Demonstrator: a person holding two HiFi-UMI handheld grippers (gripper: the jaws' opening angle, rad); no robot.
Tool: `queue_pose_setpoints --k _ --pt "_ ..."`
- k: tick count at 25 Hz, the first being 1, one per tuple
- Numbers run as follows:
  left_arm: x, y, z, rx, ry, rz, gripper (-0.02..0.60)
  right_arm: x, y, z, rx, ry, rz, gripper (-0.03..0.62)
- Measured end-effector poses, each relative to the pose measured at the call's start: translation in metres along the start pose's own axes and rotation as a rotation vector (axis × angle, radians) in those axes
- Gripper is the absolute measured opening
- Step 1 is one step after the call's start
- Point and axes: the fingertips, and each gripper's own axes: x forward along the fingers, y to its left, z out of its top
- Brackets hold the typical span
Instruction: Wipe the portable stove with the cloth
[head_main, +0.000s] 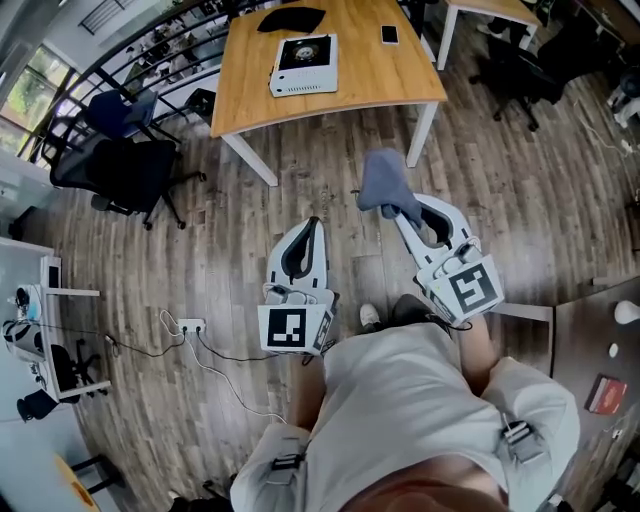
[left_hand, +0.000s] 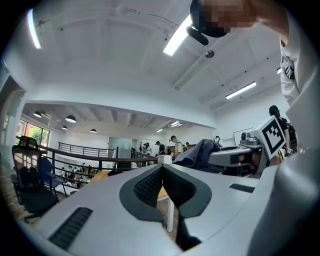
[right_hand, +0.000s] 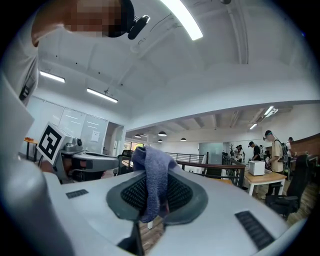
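Note:
The white portable stove (head_main: 303, 65) sits on a wooden table (head_main: 375, 80) some way ahead of me. My right gripper (head_main: 397, 212) is shut on a grey-blue cloth (head_main: 380, 183), which bunches over its tips, held in the air short of the table. In the right gripper view the cloth (right_hand: 152, 192) hangs between the pads of the right gripper (right_hand: 159, 170), and the stove (right_hand: 256, 167) shows far off to the right. My left gripper (head_main: 314, 224) is shut and holds nothing. In the left gripper view, the left gripper's (left_hand: 162, 168) jaws meet, and the cloth (left_hand: 199, 153) is at its right.
A black object (head_main: 291, 18) and a phone (head_main: 389, 34) also lie on the table. Black office chairs (head_main: 125, 170) stand at the left, another (head_main: 520, 70) at the upper right. A power strip with cables (head_main: 188, 327) lies on the wood floor.

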Motion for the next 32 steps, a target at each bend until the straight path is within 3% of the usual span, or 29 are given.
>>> queue_pose_setpoints --k 11,32 --pt "0.043 0.016 0.003 -0.016 0.001 -0.004 0.020 0.033 -0.035 0.000 -0.008 0.012 -0.003 0.074" --pt "0.169 0.048 0.011 0.036 0.020 0.104 0.020 0.131 -0.142 -0.008 -0.001 -0.017 0.126 0.074"
